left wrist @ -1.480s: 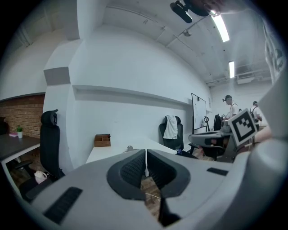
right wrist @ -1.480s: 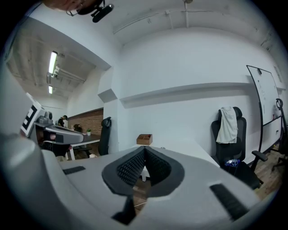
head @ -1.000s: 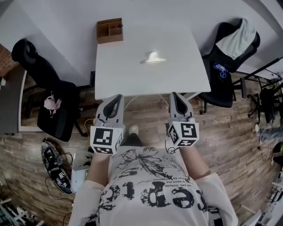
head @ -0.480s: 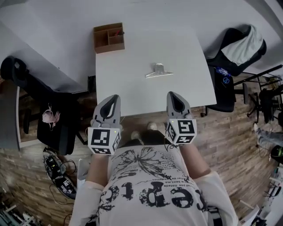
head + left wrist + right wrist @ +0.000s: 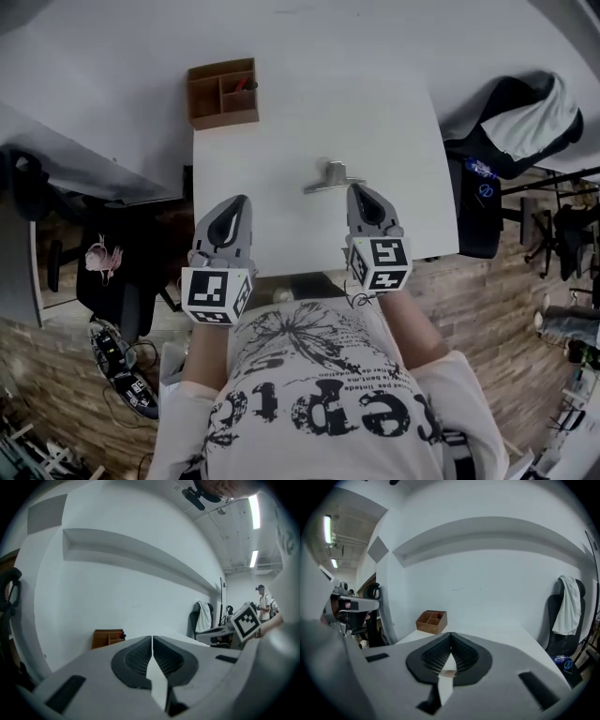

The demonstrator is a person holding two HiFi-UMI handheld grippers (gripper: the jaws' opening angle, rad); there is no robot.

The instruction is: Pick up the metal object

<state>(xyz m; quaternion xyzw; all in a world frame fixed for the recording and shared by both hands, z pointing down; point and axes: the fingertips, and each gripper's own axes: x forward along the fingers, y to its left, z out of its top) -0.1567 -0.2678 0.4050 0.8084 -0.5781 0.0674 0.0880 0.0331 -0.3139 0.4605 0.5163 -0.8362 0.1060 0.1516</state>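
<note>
Both grippers have pushed forward and now reach over the tabletop's [image 5: 281, 141] near edge. The right gripper [image 5: 360, 192] has its jaws pressed together on nothing, its tip just beside the metal object [image 5: 332, 177]. That object lies right of the tabletop's centre, toward the near edge. The left gripper [image 5: 232, 204], also closed and empty, sits near the left edge. A wooden box [image 5: 223, 92] stands at the far left corner. A cloth-draped chair [image 5: 511, 122] stands off the right edge.
</note>
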